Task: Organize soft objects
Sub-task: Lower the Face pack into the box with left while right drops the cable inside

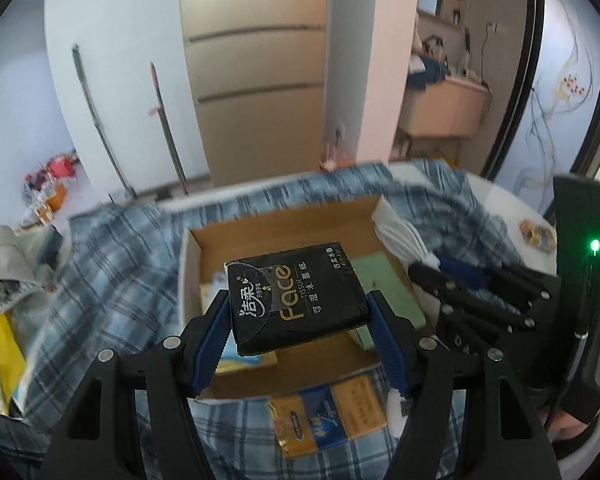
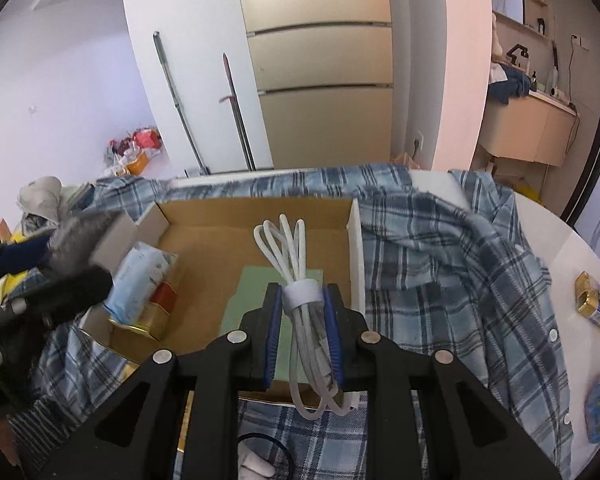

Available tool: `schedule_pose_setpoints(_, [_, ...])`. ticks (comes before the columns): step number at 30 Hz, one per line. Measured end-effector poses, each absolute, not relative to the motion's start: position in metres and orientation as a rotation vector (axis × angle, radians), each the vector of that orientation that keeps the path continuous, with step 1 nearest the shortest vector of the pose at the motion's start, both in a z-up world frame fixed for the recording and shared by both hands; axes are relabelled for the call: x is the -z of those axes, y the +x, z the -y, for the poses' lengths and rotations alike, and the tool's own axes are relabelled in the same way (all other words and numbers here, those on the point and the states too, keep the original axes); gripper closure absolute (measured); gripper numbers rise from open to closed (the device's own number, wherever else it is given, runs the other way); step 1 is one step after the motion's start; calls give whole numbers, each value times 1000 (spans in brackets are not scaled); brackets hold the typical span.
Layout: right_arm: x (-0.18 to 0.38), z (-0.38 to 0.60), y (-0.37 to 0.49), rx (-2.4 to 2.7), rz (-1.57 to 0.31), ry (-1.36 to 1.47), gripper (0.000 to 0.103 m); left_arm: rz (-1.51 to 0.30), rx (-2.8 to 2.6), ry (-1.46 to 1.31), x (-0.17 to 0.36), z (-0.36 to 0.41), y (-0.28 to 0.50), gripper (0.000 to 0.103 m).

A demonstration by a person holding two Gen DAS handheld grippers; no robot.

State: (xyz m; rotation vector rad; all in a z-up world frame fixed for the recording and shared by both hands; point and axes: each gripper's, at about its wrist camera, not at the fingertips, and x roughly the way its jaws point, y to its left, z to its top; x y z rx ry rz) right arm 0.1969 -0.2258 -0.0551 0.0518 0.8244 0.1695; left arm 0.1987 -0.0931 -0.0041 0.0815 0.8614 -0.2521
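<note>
My left gripper (image 1: 299, 307) is shut on a black tissue pack (image 1: 296, 294) and holds it above the open cardboard box (image 1: 284, 220). My right gripper (image 2: 302, 302) is shut on a coiled white cable (image 2: 296, 264) bound with a white strap, held over the same box (image 2: 260, 208) above a green pad (image 2: 256, 300). The cable (image 1: 400, 236) and right gripper also show at the box's right edge in the left wrist view. A blue tissue pack (image 2: 140, 280) and a gold packet (image 2: 156, 316) lie in the box's left part.
The box sits on a blue plaid shirt (image 2: 440, 264) spread over a white table (image 2: 560, 248). A gold and blue packet (image 1: 328, 412) lies in front of the box, a small gold pack (image 2: 594, 300) on the table at right. Clutter (image 1: 4, 272) lies left.
</note>
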Motion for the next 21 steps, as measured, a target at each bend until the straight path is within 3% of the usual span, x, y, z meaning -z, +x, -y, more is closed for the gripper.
schedule_pose_setpoints(19, [75,225,205,-179,-889,47,83,-1039,304,50,52,97,219,34])
schedule_pose_setpoints(21, [74,225,206,-185,-888,53,82,-1032,297,58,52,97,219,30])
